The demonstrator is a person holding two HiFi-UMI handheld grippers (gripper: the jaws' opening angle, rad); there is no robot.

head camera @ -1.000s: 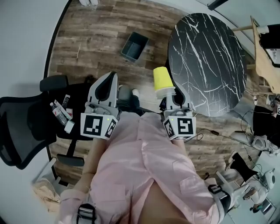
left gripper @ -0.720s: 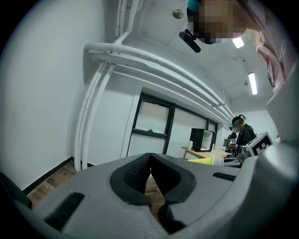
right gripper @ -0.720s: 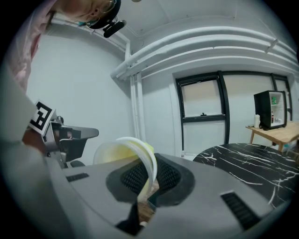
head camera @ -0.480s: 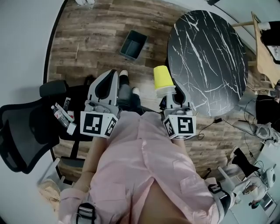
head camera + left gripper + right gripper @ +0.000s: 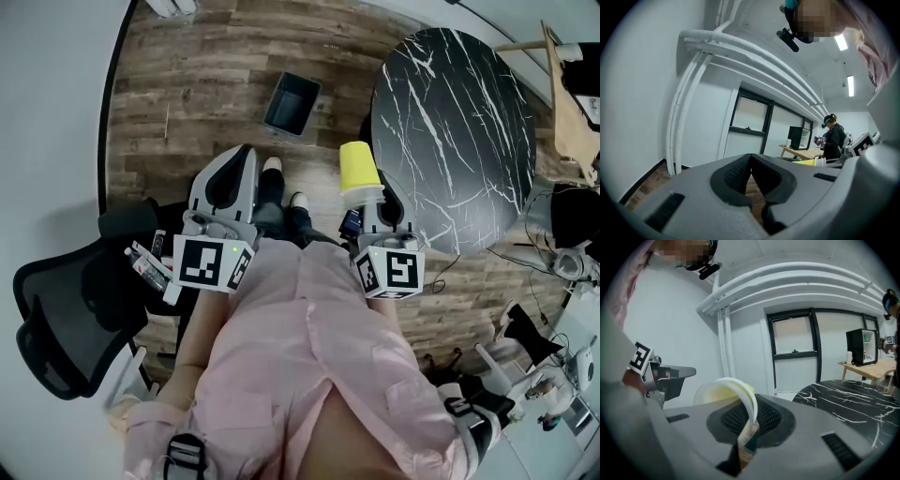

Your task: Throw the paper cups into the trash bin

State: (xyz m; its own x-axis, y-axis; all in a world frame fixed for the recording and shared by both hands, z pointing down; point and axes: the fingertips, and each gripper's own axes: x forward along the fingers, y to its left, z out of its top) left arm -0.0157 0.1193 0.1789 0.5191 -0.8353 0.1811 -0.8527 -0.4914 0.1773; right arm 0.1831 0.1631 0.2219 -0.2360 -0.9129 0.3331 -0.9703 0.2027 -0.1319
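A yellow paper cup sticks out of my right gripper, which is shut on the cup's rim. In the right gripper view the white-lined cup mouth faces left and the jaws pinch its wall. My left gripper is shut with nothing between its pads. A dark square trash bin stands on the wooden floor ahead, up and slightly left of both grippers. The person's feet show between the two grippers.
A round black marble table lies right of the cup. A black office chair with bottles on a dark pad is at the left. Cables and gear litter the floor at the right. A white wall curves along the left.
The person has stepped forward; the bin, the table and the chair have shifted in view. Both grippers keep their pose, and the right one keeps its hold on the cup.
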